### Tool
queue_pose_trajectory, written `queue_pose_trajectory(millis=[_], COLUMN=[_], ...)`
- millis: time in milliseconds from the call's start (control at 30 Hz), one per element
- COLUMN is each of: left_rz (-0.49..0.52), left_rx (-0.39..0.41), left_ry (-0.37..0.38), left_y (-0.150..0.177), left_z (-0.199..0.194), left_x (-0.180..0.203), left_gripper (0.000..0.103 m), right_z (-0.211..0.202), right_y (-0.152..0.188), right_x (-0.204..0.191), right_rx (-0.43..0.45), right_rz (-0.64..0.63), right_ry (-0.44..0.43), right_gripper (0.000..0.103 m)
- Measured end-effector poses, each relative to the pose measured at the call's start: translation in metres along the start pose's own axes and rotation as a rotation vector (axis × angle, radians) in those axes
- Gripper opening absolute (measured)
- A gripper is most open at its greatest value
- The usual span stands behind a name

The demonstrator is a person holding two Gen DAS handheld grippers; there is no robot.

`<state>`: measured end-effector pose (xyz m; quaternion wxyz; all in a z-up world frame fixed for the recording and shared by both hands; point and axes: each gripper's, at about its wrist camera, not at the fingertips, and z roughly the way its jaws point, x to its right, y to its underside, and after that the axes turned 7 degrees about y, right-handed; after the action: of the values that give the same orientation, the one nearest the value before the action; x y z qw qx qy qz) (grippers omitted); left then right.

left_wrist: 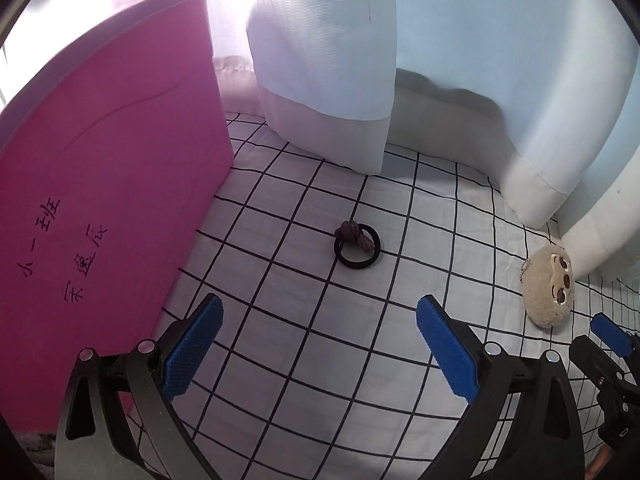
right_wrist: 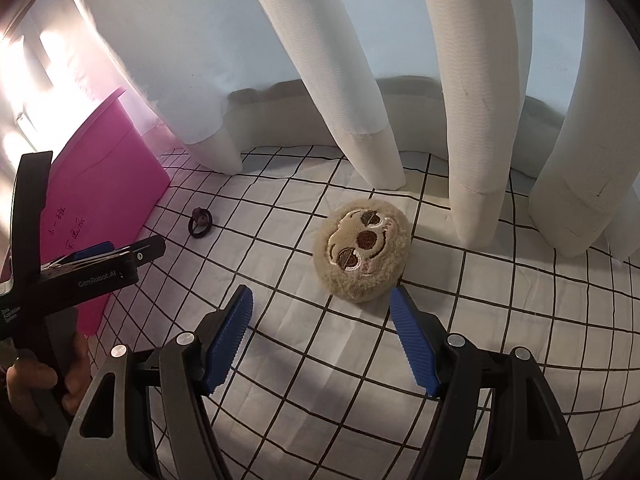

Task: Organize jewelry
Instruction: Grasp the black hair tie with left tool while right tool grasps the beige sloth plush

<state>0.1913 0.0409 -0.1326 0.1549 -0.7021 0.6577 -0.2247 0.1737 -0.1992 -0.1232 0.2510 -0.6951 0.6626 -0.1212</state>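
A black hair tie with a brown knot (left_wrist: 357, 247) lies on the white grid-patterned sheet (left_wrist: 304, 320), ahead of my left gripper (left_wrist: 320, 308), which is open with nothing between its blue pads. The same hair tie (right_wrist: 200, 223) shows small at the left of the right wrist view. A round beige plush sloth-face charm (right_wrist: 362, 251) with a ball chain lies just beyond my right gripper (right_wrist: 322, 300), which is open and empty; its right fingertip is close to the plush's near edge. The plush (left_wrist: 549, 289) also appears at the right of the left wrist view.
A pink plastic box (left_wrist: 108, 184) with black handwriting stands at the left, close to my left gripper. White and pale blue curtains (right_wrist: 360, 80) hang down to the sheet along the back. A hand (right_wrist: 36, 384) holds the left gripper's handle.
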Motion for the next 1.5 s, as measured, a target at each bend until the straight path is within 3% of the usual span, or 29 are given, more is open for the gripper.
queue_pose_trajectory(millis=[567,833,1167,1267,1300,1367,1433,1500], left_rz=[0.049,0.053,0.026,0.041,0.050,0.062,0.059,0.040], left_rx=[-0.051,-0.068,-0.017,-0.008,-0.004,0.004,0.010,0.001], left_ry=[0.018,0.011,0.033,0.046,0.052,0.062,0.067,0.064], left_y=[-0.024,-0.040,-0.042,-0.036,-0.035,-0.033,-0.031,-0.029], left_z=[0.062,0.085,0.090,0.082,0.080,0.075,0.072,0.069], left_x=[0.002,0.005,-0.004,0.000,0.001,0.005,0.009,0.006], left_gripper=[0.096,0.096,0.095,0.084,0.075,0.056,0.023,0.020], right_z=[0.048,0.067,0.076,0.078,0.079,0.079,0.079,0.077], right_y=[-0.017,-0.024,-0.024,-0.023,-0.023,-0.023,-0.022,-0.021], right_x=[-0.002,0.000,-0.006,-0.011,-0.011,-0.012,-0.014,-0.016], right_rx=[-0.017,-0.041,-0.013,-0.010,-0.008,-0.008,-0.008,-0.004], right_rz=[0.071,0.076,0.000,-0.040,-0.042,-0.050,-0.064,-0.071], right_ry=[0.157,0.185,0.216,0.223,0.226,0.224,0.217,0.200], right_gripper=[0.068,0.068,0.068,0.066,0.064,0.059,0.056,0.055])
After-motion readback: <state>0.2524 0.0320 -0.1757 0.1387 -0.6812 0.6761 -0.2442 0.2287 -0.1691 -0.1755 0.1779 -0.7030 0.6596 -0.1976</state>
